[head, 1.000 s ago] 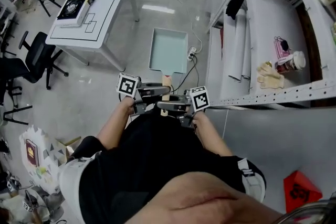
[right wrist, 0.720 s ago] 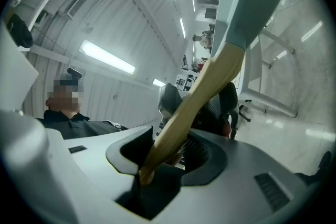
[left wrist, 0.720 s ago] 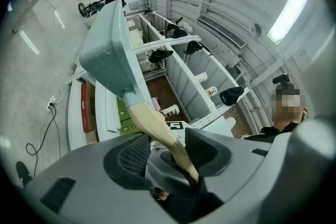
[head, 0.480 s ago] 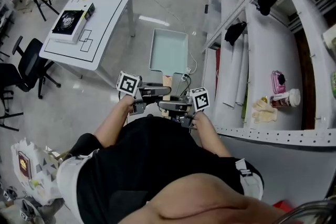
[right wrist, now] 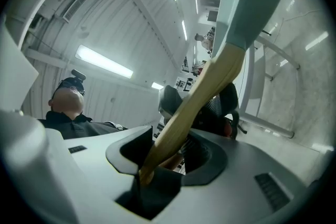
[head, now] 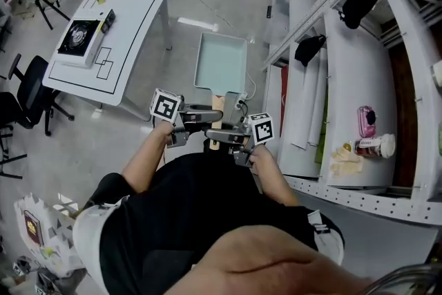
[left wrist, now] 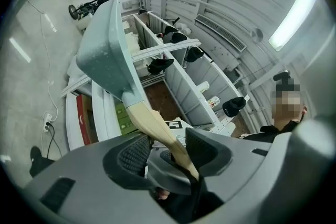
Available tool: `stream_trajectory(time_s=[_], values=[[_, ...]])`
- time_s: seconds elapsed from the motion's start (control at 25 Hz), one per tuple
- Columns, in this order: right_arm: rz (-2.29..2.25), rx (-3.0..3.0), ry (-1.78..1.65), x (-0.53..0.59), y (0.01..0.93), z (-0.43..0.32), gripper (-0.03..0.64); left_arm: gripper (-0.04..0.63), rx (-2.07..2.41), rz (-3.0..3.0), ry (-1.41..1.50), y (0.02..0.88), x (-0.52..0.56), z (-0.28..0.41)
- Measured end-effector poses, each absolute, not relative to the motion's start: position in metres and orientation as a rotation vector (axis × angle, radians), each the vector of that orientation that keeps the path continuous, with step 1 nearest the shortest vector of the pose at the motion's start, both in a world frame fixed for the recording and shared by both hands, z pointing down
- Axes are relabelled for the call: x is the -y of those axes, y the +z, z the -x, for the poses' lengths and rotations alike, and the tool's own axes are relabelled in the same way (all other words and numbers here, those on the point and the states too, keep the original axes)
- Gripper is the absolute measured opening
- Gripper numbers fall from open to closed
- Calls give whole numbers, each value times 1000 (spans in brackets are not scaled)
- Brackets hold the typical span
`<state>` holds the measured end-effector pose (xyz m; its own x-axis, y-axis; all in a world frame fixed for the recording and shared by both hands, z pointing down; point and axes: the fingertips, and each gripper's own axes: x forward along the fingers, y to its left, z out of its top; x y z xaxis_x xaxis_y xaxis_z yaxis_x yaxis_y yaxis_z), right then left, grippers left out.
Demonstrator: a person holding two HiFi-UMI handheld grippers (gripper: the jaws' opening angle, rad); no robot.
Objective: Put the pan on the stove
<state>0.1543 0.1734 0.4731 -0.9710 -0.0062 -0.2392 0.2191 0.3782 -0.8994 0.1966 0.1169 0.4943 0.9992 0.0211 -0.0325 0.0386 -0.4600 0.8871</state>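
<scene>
A pale teal rectangular pan (head: 221, 62) hangs over the floor in front of me, held by its wooden handle (head: 217, 106). My left gripper (head: 213, 111) is shut on the handle from the left, and my right gripper (head: 215, 138) is shut on it from the right, a little nearer the handle's end. In the left gripper view the pan (left wrist: 105, 44) rises to the upper left, its handle (left wrist: 157, 128) running down between the left gripper (left wrist: 167, 152) jaws. In the right gripper view the handle (right wrist: 205, 92) slants up from the right gripper (right wrist: 176, 152) to the pan (right wrist: 244, 2). The black stove (head: 78, 38) lies on a white table (head: 131, 31) at the upper left.
Long grey metal shelves (head: 345, 79) run down the right side, with black cloths, gloves (head: 345, 159) and a jar (head: 376, 146). A power strip with its cable (head: 242, 101) lies on the floor under the pan. Office chairs (head: 21, 97) stand at the left, and a person stands beyond the table.
The view has swung: the table with the stove now sits further left and the shelves fill more of the right. Both grippers still hold the pan handle in the same way.
</scene>
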Motion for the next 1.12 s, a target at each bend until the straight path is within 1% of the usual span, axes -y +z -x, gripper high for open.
stream_trajectory(time_s=[0.48,1.12], values=[[-245,-2421,-1632,-54,483,-185,179,216,12,-2038,23,508,3,-225],[-349,-2452,-1604,130,466,-254,184,219,118,-2038,30,496,191,-290]])
